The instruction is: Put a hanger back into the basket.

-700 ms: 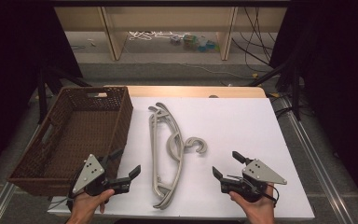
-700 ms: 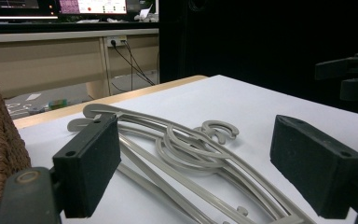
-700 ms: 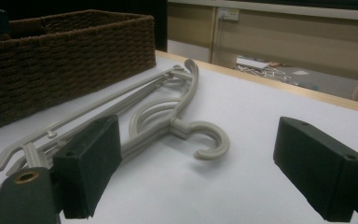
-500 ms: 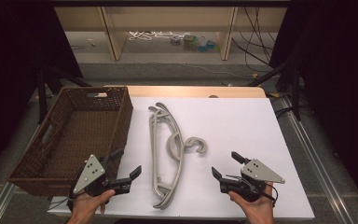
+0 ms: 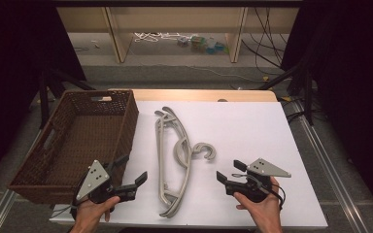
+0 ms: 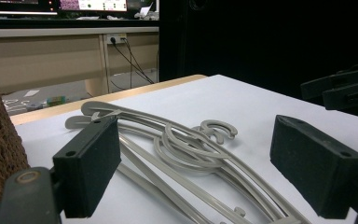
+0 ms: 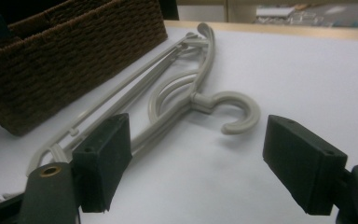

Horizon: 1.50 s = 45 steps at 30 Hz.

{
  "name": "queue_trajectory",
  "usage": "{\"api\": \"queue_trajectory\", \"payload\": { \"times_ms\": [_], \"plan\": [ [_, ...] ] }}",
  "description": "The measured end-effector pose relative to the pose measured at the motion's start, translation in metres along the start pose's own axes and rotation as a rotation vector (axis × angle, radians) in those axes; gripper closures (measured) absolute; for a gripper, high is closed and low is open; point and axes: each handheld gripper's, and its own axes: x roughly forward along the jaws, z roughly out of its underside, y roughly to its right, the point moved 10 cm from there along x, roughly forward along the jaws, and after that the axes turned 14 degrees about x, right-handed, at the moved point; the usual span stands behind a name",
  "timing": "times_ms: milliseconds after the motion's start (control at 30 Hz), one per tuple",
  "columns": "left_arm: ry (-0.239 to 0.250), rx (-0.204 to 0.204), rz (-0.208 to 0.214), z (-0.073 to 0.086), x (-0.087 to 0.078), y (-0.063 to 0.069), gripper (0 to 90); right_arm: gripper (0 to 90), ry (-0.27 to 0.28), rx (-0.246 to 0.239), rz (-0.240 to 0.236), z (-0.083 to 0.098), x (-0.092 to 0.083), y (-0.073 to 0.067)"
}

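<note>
White bench [image 5: 252, 126] w/ a wooden far edge carries everything. Nearest, at the front edge: left hand-held gripper [image 5: 130, 179] on the left, jaws spread wide w/ nothing between them, hovering just right of the basket's front corner. Right hand-held gripper [image 5: 227, 175] sits opposite on the right, jaws likewise apart and empty, pointing toward the hangers. Between the two lie grey plastic coat hangers [image 5: 175, 160], stacked flat on the bench, running front to back, hook [image 5: 205, 151] curling toward the right side; neither gripper touches them. Left of the hangers, just beside them, a brown wicker basket [image 5: 80, 141] stands at the bench's left edge. Beyond the bench: floor, wooden shelf legs, loose cables [image 5: 155, 37].
</note>
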Motion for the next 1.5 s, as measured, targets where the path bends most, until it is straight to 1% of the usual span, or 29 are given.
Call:
{"api": "queue_trajectory", "payload": {
  "times_ms": [33,133,167,200,233,267,300,333,367,433,467,500,533,633,667,733,767,800,867,933,967,1067,1100,1267,1300,1333,1367,1433,1500],
  "plan": [
    [0.002,0.014,0.003,0.000,0.000,-0.001,16.0,24.5,-0.013,0.020,-0.003,0.001,0.002,-0.001],
    [0.007,0.007,0.006,-0.001,0.000,0.000,16.0,26.3,-0.070,0.008,0.005,0.006,0.017,-0.004],
    [0.007,0.007,0.006,-0.001,0.000,0.000,16.0,26.3,-0.070,0.008,0.005,0.006,0.017,-0.004],
    [0.004,0.008,0.006,0.000,0.001,0.000,16.0,26.3,-0.100,0.005,-0.013,0.008,0.028,-0.010],
    [0.004,0.008,0.006,0.000,0.001,0.000,16.0,26.3,-0.100,0.005,-0.013,0.008,0.028,-0.010],
    [0.027,0.014,0.013,-0.003,0.002,0.000,16.0,26.3,-0.134,0.001,-0.030,0.010,0.039,-0.016],
    [0.005,0.003,0.004,-0.001,0.000,0.000,16.0,26.3,-0.140,-0.006,-0.026,0.010,0.043,-0.017],
    [0.007,0.006,0.006,-0.001,0.000,0.000,16.0,26.3,-0.161,-0.012,-0.033,0.012,0.049,-0.021],
    [0.006,0.014,0.007,-0.001,0.000,0.000,16.0,26.4,-0.175,-0.031,-0.023,0.013,0.053,-0.023],
    [0.006,0.018,0.007,-0.001,0.000,-0.001,16.0,26.3,-0.190,-0.026,-0.034,0.014,0.059,-0.026],
    [0.008,0.017,0.007,-0.001,0.000,-0.001,16.0,26.3,-0.215,-0.023,-0.035,0.016,0.064,-0.028],
    [0.010,0.005,0.012,-0.002,0.000,0.000,16.0,26.4,-0.248,-0.003,-0.040,0.020,0.076,-0.031],
    [0.009,0.010,0.017,-0.001,0.000,0.000,16.0,26.8,-0.265,0.004,-0.042,0.021,0.079,-0.032],
    [0.007,0.011,0.015,-0.001,0.000,0.001,16.0,30.1,-0.326,0.003,-0.041,0.029,0.093,-0.034],
    [0.010,0.020,0.014,-0.002,0.000,0.000,16.0,31.6,-0.341,0.016,-0.043,0.030,0.097,-0.034],
    [0.009,0.016,0.013,-0.002,0.000,0.000,16.0,32.4,-0.349,0.024,-0.046,0.031,0.100,-0.035],
    [0.009,0.012,0.014,-0.001,0.000,0.001,16.0,35.6,-0.386,0.042,-0.061,0.035,0.105,-0.035],
    [0.011,0.010,0.014,-0.002,0.000,0.001,16.0,37.4,-0.392,0.045,-0.067,0.036,0.108,-0.035],
    [0.012,0.013,0.013,-0.002,0.000,0.000,16.0,39.5,-0.414,0.041,-0.050,0.038,0.111,-0.033],
    [0.012,0.020,0.016,-0.002,0.000,0.000,16.0,40.9,-0.422,0.043,-0.049,0.040,0.113,-0.031],
    [0.011,0.019,0.018,-0.002,0.000,0.001,16.0,43.7,-0.436,0.060,-0.052,0.042,0.117,-0.030],
    [0.014,0.018,0.017,-0.003,0.000,0.001,16.0,46.3,-0.452,0.064,-0.054,0.045,0.120,-0.030],
    [0.011,0.011,0.018,-0.002,0.000,0.002,16.0,49.7,-0.461,0.069,-0.061,0.046,0.121,-0.030],
    [0.010,0.019,0.021,-0.002,0.001,0.003,16.0,56.8,-0.460,0.101,-0.069,0.045,0.121,-0.030],
    [0.025,0.019,0.030,-0.003,0.002,0.004,16.0,57.6,-0.456,0.116,-0.071,0.044,0.121,-0.030],
    [0.008,0.026,0.024,-0.002,0.000,0.003,16.0,58.4,-0.453,0.123,-0.063,0.043,0.121,-0.028],
    [0.008,0.026,0.024,-0.002,0.000,0.003,16.0,59.0,-0.446,0.134,-0.072,0.043,0.122,-0.029],
    [0.011,0.034,0.024,-0.002,0.000,0.002,16.0,60.3,-0.447,0.142,-0.058,0.041,0.121,-0.026],
    [0.010,0.032,0.025,-0.002,0.000,0.002,16.0,61.3,-0.442,0.156,-0.060,0.039,0.120,-0.025]
  ]
}}
